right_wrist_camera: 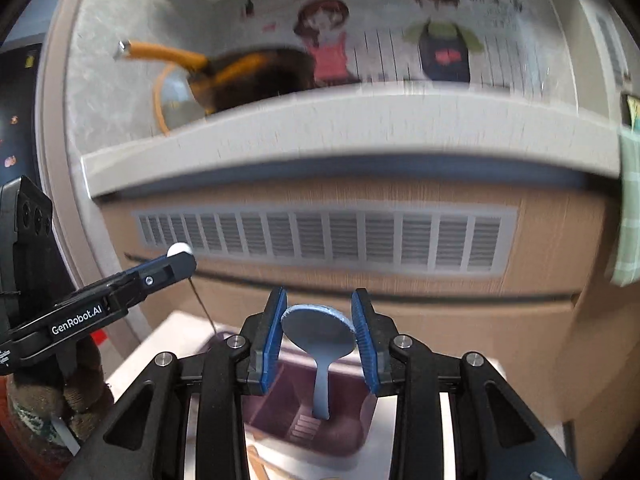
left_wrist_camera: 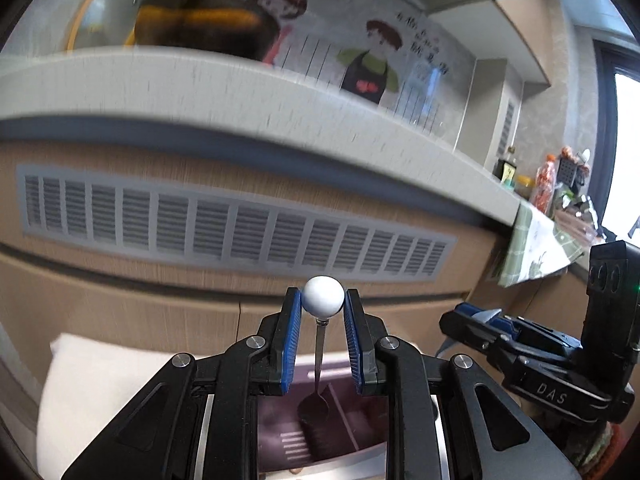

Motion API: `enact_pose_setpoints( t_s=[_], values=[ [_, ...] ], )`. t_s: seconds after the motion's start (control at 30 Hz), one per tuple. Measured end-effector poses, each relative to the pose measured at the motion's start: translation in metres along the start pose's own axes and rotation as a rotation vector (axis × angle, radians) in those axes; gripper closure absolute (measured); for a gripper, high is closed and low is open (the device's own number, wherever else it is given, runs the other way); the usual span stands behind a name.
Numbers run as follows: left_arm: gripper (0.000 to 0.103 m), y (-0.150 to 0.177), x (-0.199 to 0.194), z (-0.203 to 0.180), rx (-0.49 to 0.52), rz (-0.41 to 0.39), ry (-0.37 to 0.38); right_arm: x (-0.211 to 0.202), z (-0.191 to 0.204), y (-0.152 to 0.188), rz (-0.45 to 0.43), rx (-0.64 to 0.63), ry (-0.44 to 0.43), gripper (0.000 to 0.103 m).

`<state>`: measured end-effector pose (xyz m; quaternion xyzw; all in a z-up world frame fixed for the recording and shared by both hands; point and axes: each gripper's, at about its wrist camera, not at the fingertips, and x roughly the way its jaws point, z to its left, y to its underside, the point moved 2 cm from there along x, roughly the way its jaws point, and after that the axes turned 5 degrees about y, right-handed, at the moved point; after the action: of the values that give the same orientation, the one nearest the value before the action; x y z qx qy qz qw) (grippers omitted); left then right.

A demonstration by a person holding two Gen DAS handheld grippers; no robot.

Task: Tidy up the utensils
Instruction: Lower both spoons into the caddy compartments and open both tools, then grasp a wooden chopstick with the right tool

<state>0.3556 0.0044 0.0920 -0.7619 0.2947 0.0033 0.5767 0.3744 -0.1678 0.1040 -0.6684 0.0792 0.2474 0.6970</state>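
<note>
left gripper [left_wrist_camera: 323, 334], black with blue ribbed pads, is clamped on the white ball knob of a slender metal spoon [left_wrist_camera: 319, 354]; the spoon hangs bowl-down, its dark bowl just above or inside a mauve plastic compartmented organiser bin [left_wrist_camera: 344, 420] below; contact with the bin floor cannot be told. right gripper [right_wrist_camera: 319, 334], of the same make, is closed on the round head of a pale blue plastic spoon [right_wrist_camera: 320, 340], handle pointing down into a compartment of the same bin. the bin rests on a white surface [left_wrist_camera: 100, 380] before a wood-grain cabinet front [left_wrist_camera: 120, 312] with a grey louvred vent [left_wrist_camera: 236, 226], under a pale countertop edge [left_wrist_camera: 160, 84].

progress, as judged: both utensils are carried and poised over the bin, neither yet released; lowering and letting go remain. a tan stick-like item lies outside the bin in the right view, perhaps still unsorted.

count: two grippers, two spoons (one each), one bin, one vent.
</note>
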Motion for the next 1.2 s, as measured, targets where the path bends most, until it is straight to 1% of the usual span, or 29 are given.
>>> enact_pose_setpoints(
  t_s=[0.07, 0.13, 0.17, 0.2, 0.27, 0.33, 0.43, 0.47, 0.5, 0.53, 0.57, 0.6, 0.67, 0.7, 0.73, 0.77, 0.8, 0.87, 0.97, 1.1, 1.2],
  values=[
    [0.078, 0.008, 0.008, 0.004, -0.019, 0.040, 0.010, 0.011, -0.001, 0.011, 0.052, 0.005, -0.006, 0.072],
    [0.065, 0.013, 0.012, 0.007, -0.038, 0.069, 0.023, 0.022, -0.001, 0.021, 0.117, 0.009, -0.025, 0.070],
    [0.053, 0.014, 0.011, 0.007, -0.049, 0.076, 0.036, 0.028, -0.001, 0.026, 0.155, 0.008, -0.045, 0.070],
    [0.048, 0.013, 0.009, 0.008, -0.056, 0.074, 0.046, 0.032, -0.001, 0.031, 0.184, 0.009, -0.059, 0.070],
    [0.048, 0.011, -0.001, 0.008, -0.059, 0.059, 0.048, 0.032, -0.001, 0.037, 0.195, -0.009, -0.046, 0.070],
    [0.048, 0.010, -0.016, 0.010, -0.047, 0.048, 0.025, 0.023, 0.000, 0.039, 0.172, -0.028, -0.030, 0.070],
    [0.047, 0.015, -0.040, 0.021, -0.046, 0.044, -0.029, -0.009, -0.001, 0.035, 0.058, -0.049, -0.022, 0.070],
    [0.046, 0.020, -0.049, 0.028, -0.053, 0.050, -0.055, -0.025, -0.001, 0.034, 0.008, -0.066, -0.020, 0.069],
    [0.046, 0.027, -0.056, 0.035, -0.063, 0.064, -0.082, -0.035, 0.000, 0.034, -0.022, -0.081, -0.026, 0.066],
    [0.046, 0.035, -0.060, 0.043, -0.073, 0.087, -0.105, -0.046, 0.002, 0.037, -0.044, -0.106, -0.046, 0.062],
    [0.046, 0.043, -0.062, 0.049, -0.082, 0.112, -0.121, -0.051, 0.005, 0.042, -0.040, -0.136, -0.077, 0.061],
    [0.046, 0.054, -0.063, 0.057, -0.094, 0.146, -0.136, -0.052, 0.008, 0.046, -0.018, -0.156, -0.098, 0.060],
    [0.046, 0.078, -0.061, 0.070, -0.118, 0.235, -0.158, -0.044, 0.016, 0.066, 0.086, -0.207, -0.152, 0.060],
    [0.046, 0.095, -0.058, 0.078, -0.135, 0.293, -0.168, -0.038, 0.021, 0.076, 0.135, -0.232, -0.170, 0.061],
    [0.046, 0.106, -0.056, 0.082, -0.148, 0.336, -0.172, -0.029, 0.027, 0.090, 0.189, -0.269, -0.178, 0.061],
    [0.046, 0.117, -0.053, 0.084, -0.158, 0.376, -0.169, -0.017, 0.034, 0.106, 0.247, -0.313, -0.168, 0.061],
    [0.046, 0.131, -0.051, 0.086, -0.170, 0.422, -0.159, -0.009, 0.039, 0.117, 0.285, -0.343, -0.161, 0.061],
    [0.046, 0.148, -0.050, 0.086, -0.182, 0.470, -0.144, 0.010, 0.049, 0.140, 0.357, -0.394, -0.171, 0.062],
    [0.046, 0.162, -0.053, 0.085, -0.191, 0.499, -0.136, 0.033, 0.058, 0.152, 0.407, -0.409, -0.190, 0.062],
    [0.046, 0.166, -0.062, 0.085, -0.211, 0.492, -0.137, 0.062, 0.062, 0.157, 0.452, -0.405, -0.187, 0.062],
    [0.046, 0.166, -0.066, 0.084, -0.206, 0.489, -0.126, 0.072, 0.052, 0.159, 0.474, -0.379, -0.167, 0.062]
  ],
)
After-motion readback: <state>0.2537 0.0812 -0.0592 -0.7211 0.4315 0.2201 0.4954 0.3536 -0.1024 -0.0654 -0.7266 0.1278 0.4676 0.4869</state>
